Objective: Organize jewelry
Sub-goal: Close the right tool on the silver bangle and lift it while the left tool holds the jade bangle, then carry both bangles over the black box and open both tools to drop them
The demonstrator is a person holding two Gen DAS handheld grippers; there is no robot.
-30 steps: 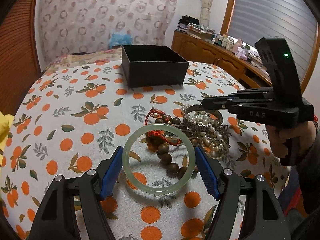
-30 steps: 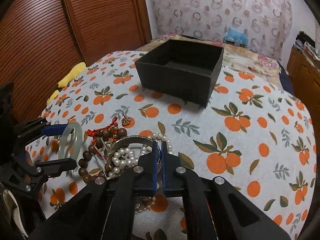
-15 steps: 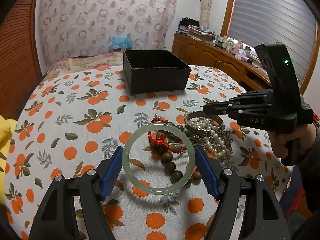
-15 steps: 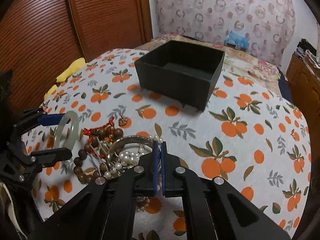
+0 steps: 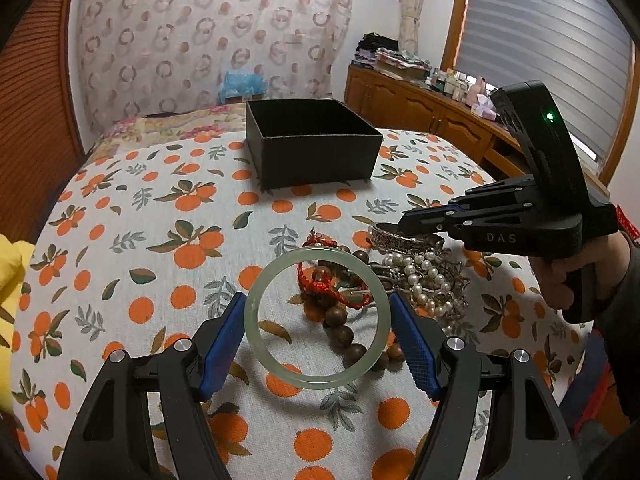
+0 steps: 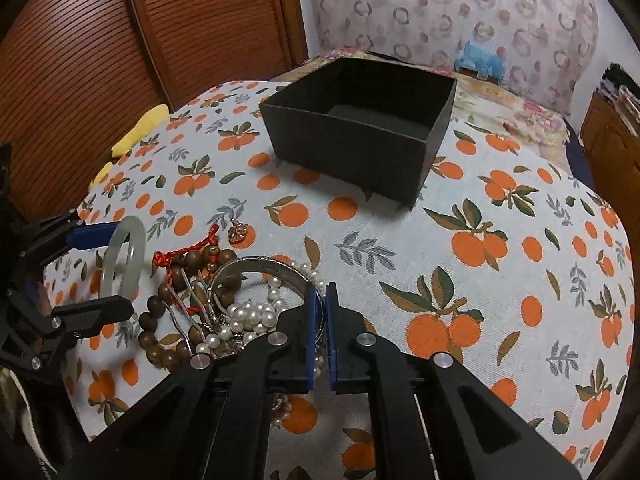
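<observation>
My left gripper [image 5: 317, 320] is shut on a pale green jade bangle [image 5: 260, 344] and holds it above the cloth; the bangle also shows in the right wrist view [image 6: 122, 258]. My right gripper [image 6: 320, 300] is shut on the rim of a silver bangle [image 6: 260, 266], seen in the left wrist view [image 5: 400, 238] too. Under them lies a jewelry heap: a pearl strand [image 6: 248, 316], wooden beads [image 5: 340, 328] and a red cord [image 5: 316, 286]. An open black box [image 5: 312, 148] stands farther back on the table.
The round table wears an orange-print cloth [image 5: 160, 240]. A small copper pendant [image 6: 237, 233] lies beside the heap. A yellow cloth [image 6: 140, 132] lies at the table's left edge. Wooden shutters [image 6: 120, 40] are on the left, a cabinet [image 5: 420, 108] on the right.
Both grippers have risen a little, each keeping its bangle. The heap and the box now sit lower and farther off in both views.
</observation>
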